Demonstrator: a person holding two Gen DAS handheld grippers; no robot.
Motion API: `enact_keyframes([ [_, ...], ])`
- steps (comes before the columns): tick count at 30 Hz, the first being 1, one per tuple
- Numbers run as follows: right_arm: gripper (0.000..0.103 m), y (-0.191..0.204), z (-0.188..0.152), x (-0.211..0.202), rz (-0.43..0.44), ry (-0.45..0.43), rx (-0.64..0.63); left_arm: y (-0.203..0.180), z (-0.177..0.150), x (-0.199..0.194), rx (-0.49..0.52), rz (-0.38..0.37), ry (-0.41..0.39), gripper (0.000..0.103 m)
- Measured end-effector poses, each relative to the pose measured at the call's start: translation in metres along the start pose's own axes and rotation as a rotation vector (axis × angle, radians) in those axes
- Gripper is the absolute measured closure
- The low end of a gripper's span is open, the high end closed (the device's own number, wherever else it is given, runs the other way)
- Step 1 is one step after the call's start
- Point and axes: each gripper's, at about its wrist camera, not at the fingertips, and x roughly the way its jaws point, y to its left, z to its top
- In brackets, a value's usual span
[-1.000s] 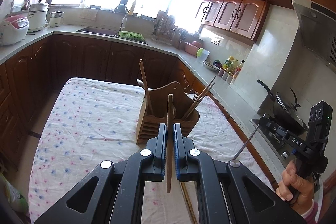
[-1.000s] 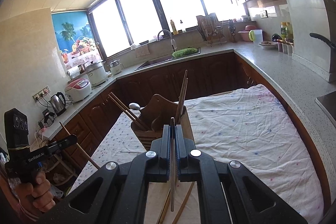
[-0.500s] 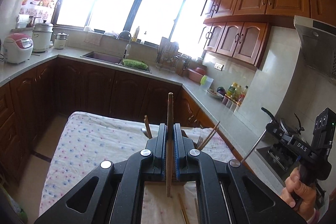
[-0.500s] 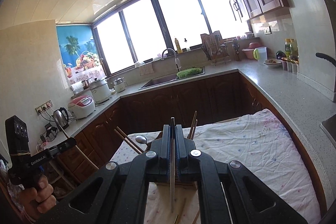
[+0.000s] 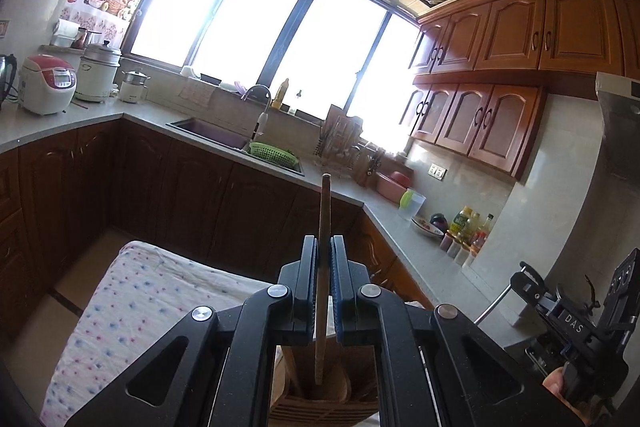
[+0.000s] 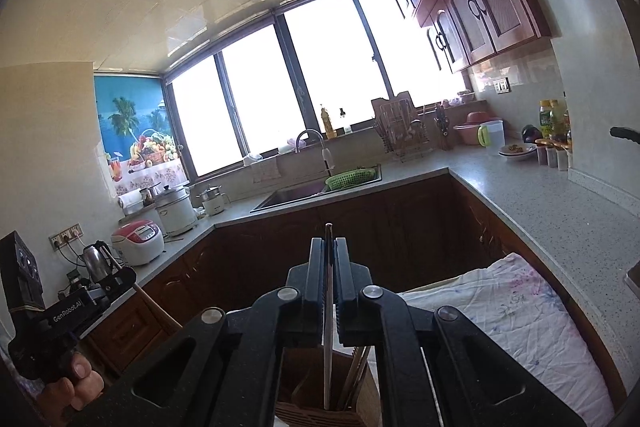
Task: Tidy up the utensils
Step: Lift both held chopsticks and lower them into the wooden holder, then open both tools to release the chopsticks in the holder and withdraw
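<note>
My left gripper (image 5: pixel 324 247) is shut on a brown wooden chopstick (image 5: pixel 323 211) held upright; its lower end reaches into the wooden utensil holder (image 5: pixel 320 405) seen below between the gripper arms. My right gripper (image 6: pixel 329 247) is shut on a thin metal chopstick (image 6: pixel 328 347) held upright, its lower end inside the same wooden holder (image 6: pixel 296 387), where other chopsticks (image 6: pixel 356 367) stand. The right gripper also shows in the left wrist view (image 5: pixel 520 279), and the left gripper in the right wrist view (image 6: pixel 120 275).
The holder stands on a table with a flowered cloth (image 5: pixel 132 291), which also shows in the right wrist view (image 6: pixel 520 315). Counters surround it, with rice cookers (image 5: pixel 48 83), a sink with a green basket (image 5: pixel 272 153), bottles (image 5: pixel 466 223) and a kettle (image 6: pixel 94 259).
Both grippers have tilted upward and moved over the holder. The holder has dropped from mid-view to the bottom edge, and both chopsticks' lower ends now reach into it.
</note>
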Motion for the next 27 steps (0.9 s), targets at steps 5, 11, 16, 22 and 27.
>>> enact_keyframes([
  [5,0.099,-0.01,-0.025,0.019,-0.02,0.017,0.017,0.002,-0.028,0.029,0.006,0.015,0.049,0.099],
  [11,0.099,-0.018,-0.053,0.038,-0.022,0.082,0.02,0.012,-0.04,0.057,0.025,0.03,0.128,0.099],
  [16,0.099,-0.024,-0.071,0.051,-0.024,0.147,0.029,0.016,-0.042,0.074,0.036,0.041,0.179,0.099],
  [22,0.099,-0.026,-0.075,0.057,-0.027,0.178,0.017,0.019,-0.032,0.072,0.031,0.046,0.193,0.098],
  [27,0.099,-0.029,-0.074,0.058,-0.028,0.189,0.022,0.017,-0.029,0.073,0.035,0.049,0.193,0.097],
])
